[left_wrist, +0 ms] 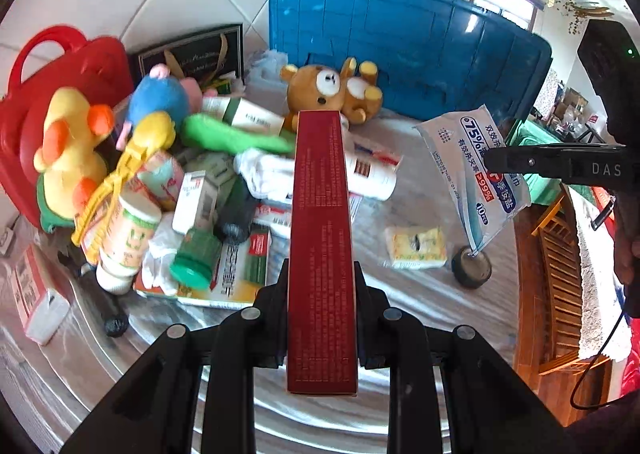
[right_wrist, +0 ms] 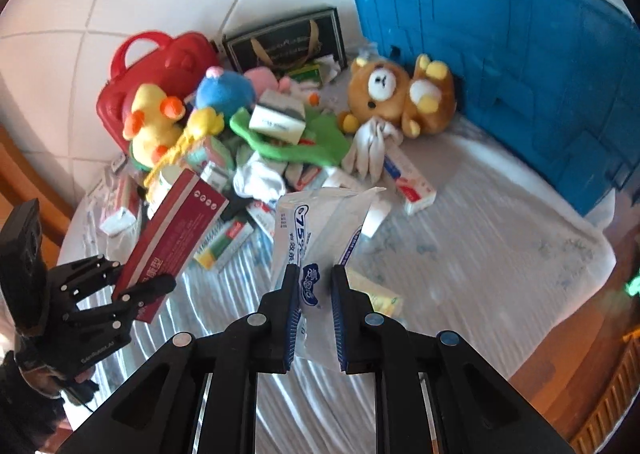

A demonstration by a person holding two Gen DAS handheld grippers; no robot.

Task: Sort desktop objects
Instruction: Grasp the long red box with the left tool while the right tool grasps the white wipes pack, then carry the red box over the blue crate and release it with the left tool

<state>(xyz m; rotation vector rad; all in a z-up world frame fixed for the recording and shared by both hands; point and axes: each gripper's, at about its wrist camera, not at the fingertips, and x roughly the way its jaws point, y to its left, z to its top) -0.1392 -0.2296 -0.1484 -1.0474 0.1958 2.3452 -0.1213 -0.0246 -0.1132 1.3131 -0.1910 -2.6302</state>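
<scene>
Red plastic case [left_wrist: 60, 66] at nine o'clock in the left wrist view, yellow duck plush [left_wrist: 68, 146] leaning against it. Heap of medicine boxes and bottles just right of the duck, green-capped bottle [left_wrist: 196, 258] at seven o'clock of the heap. Left gripper [left_wrist: 320, 318] clamped on a long dark-red box [left_wrist: 322, 246], lifted off the table [left_wrist: 420, 294], pointing toward twelve. Brown bear plush [left_wrist: 332, 90] beyond the box's far end, against the blue crate [left_wrist: 400, 46]. Right gripper [right_wrist: 314, 314] pinching a wet-wipes pack [right_wrist: 320, 230], held aloft at three o'clock.
</scene>
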